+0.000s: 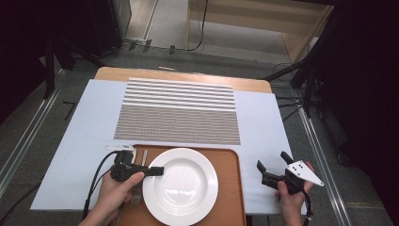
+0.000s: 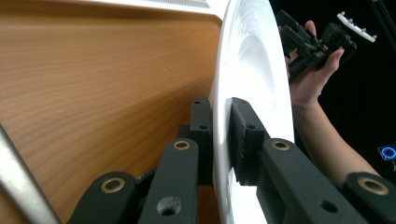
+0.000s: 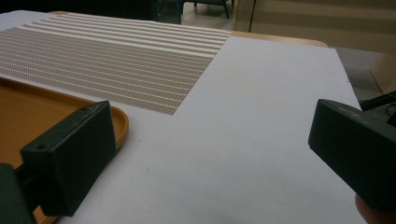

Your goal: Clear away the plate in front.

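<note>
My left tool [image 2: 219, 135] is pinched on the near-left rim of the white plate [image 1: 181, 186], one pad above, one below. The plate sits on the wooden tray [image 1: 233, 188] on the worktop [image 1: 263, 122]. My right tool [image 1: 274, 167] is spread wide, gripping nothing, just right of the tray.

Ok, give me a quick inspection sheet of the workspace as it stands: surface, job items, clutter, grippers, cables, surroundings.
Surface: white sheet over a wooden table, striped mat printed or laid on it.
Job's things: white plate on a wooden tray; fork lying left of the plate.
Clutter: small white strip at the tray's far left corner.
Grippers: left gripper shut on the plate's rim; right gripper open, empty, over the sheet.
Cables: black cable trailing from the left gripper.
Surroundings: grey floor, floor cables, dark stands.
</note>
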